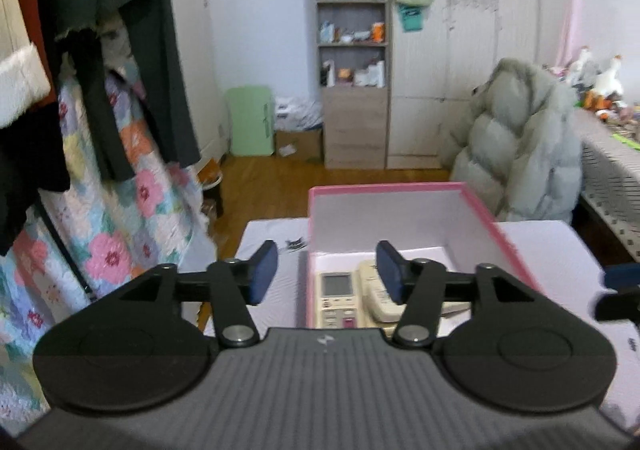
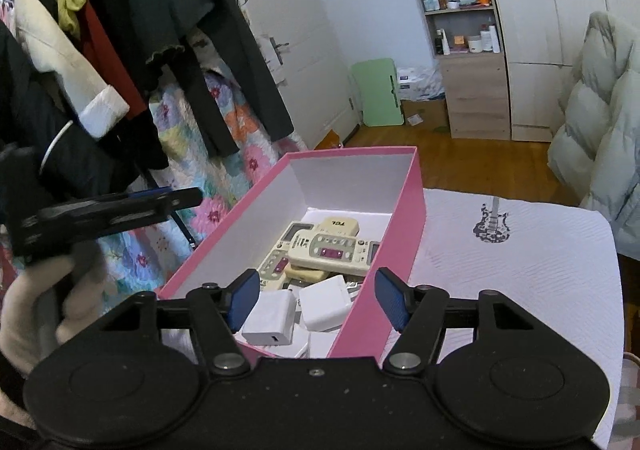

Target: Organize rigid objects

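A pink box (image 2: 404,218) with white inside walls stands on the white table. It holds several cream remote controls (image 2: 328,246) at its far end and white power adapters (image 2: 324,302) at its near end. My right gripper (image 2: 316,300) is open and empty, just above the box's near end. My left gripper (image 1: 326,272) is open and empty, over the box's left wall (image 1: 310,234), with remotes (image 1: 338,298) below it. The left gripper also shows at the left of the right wrist view (image 2: 120,206), held in a gloved hand.
The table (image 2: 520,270) wears a white cloth with a guitar print (image 2: 492,224). Hanging clothes (image 2: 140,30) and a floral quilt (image 1: 100,230) are on the left. A grey puffer jacket (image 1: 520,146) drapes on the right. A shelf unit (image 1: 352,62) stands at the far wall.
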Tool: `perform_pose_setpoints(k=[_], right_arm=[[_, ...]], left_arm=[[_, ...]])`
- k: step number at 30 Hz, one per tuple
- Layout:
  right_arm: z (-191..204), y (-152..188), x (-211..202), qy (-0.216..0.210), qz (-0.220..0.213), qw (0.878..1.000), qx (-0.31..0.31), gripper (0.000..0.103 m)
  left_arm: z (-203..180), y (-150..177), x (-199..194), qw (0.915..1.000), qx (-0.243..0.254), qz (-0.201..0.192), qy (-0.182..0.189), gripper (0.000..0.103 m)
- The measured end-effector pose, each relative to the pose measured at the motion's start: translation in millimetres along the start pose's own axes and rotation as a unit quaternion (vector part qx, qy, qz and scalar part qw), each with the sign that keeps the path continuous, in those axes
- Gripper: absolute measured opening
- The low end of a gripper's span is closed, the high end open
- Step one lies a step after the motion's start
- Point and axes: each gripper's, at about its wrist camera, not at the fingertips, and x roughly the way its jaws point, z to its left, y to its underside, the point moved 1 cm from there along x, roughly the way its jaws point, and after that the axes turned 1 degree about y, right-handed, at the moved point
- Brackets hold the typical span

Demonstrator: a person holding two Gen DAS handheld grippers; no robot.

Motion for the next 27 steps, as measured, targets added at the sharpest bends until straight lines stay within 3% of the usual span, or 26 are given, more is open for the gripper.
perform_pose_setpoints(k=[6,9,13,17,20,25,27], right_arm=[[1,0,-24,0.024,-0.025,0.999,-0.012,0.070],[3,0,-38,0.032,-0.035,0.999,-0.017,0.073],[6,2,-53,0.051,-0.039,0.998,-0.029,0.076],[7,6,-64,0.078,-0.053,0.995,-0.030,0.090],[4,8,-70,0.093,-0.056,0.994,-0.023,0.100],[-10,11,-75,0.095,-0.042,0.994,0.032,0.101],[-7,13,-77,0.107,-0.040,0.993,0.022,0.101]], left_arm=[[-34,2,-39,0.9995,0.026,-0.004,0.015,0.073],[-46,7,-44,0.9992,0.021,0.027,0.020,0.078],[-49,18,-40,0.9947,-0.025,0.094,0.035,0.085],[-52,27,-36,0.9907,-0.042,0.126,0.032,0.095],[-59,28,-35,0.9898,-0.022,0.140,0.008,0.095],[-65,28,-39,0.9890,-0.018,0.147,0.006,0.096],[-67,29,-40,0.9891,-0.017,0.146,0.007,0.096]])
